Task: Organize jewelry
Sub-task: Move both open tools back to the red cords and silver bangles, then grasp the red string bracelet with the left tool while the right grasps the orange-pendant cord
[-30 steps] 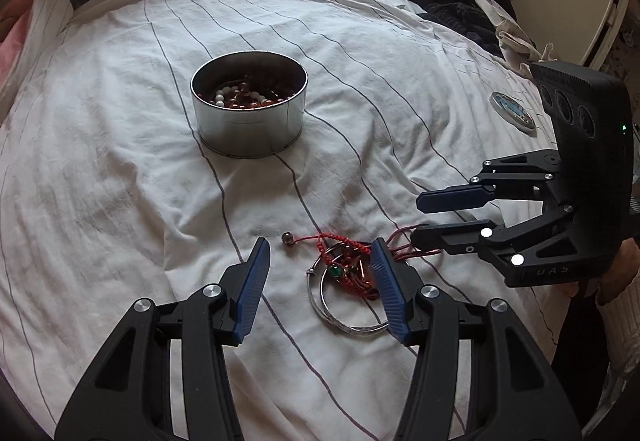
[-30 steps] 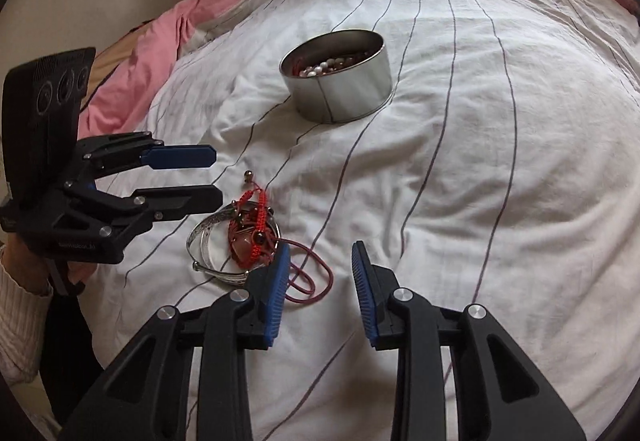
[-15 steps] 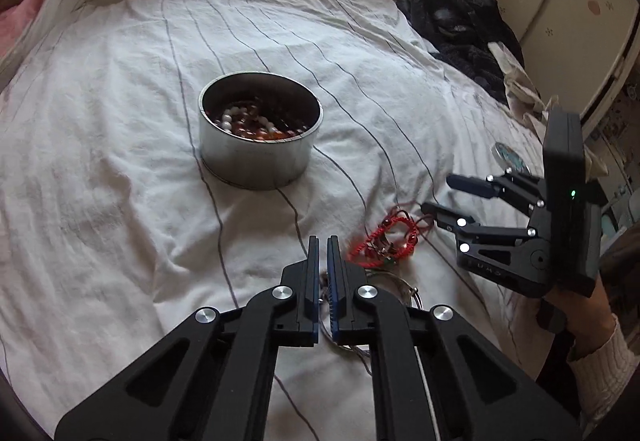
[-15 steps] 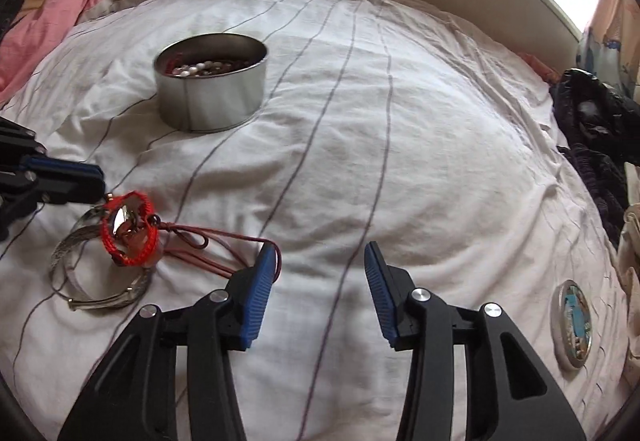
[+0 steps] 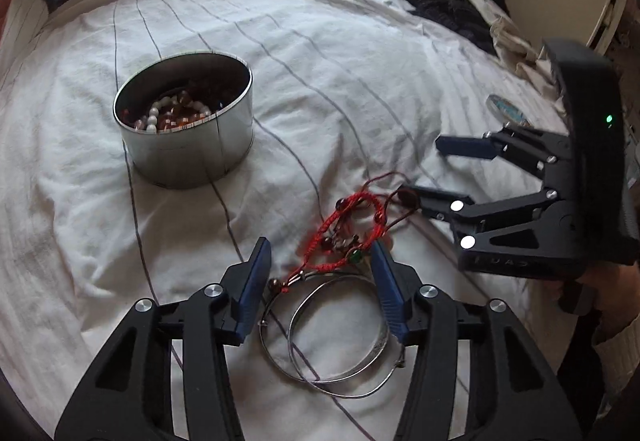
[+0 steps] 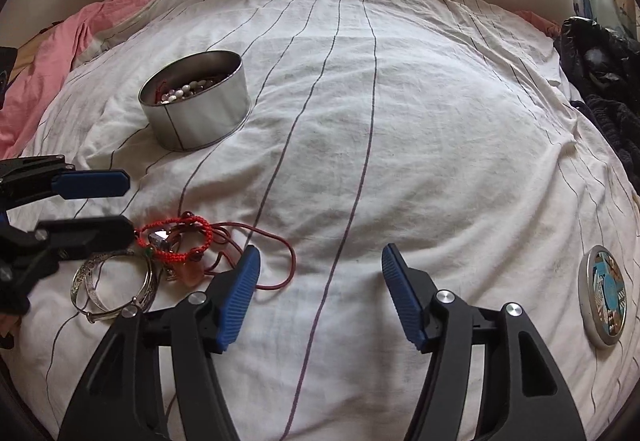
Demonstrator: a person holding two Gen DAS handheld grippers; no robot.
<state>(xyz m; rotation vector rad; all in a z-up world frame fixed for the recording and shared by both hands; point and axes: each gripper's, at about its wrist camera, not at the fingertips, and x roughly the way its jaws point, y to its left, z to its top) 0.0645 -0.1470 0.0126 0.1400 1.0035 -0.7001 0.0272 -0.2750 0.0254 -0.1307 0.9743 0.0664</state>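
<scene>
The left gripper hangs over the bangles on the bed, its jaws just reopened and straddling the red bracelet without pinching it, probably lining up a fresh grab. Far left stands the tin, already holding beads, the likely home for the pile. On the right, the right gripper has just been spreading, nothing between its jaws, its near finger beside the red cord. A lid lies far right.
</scene>
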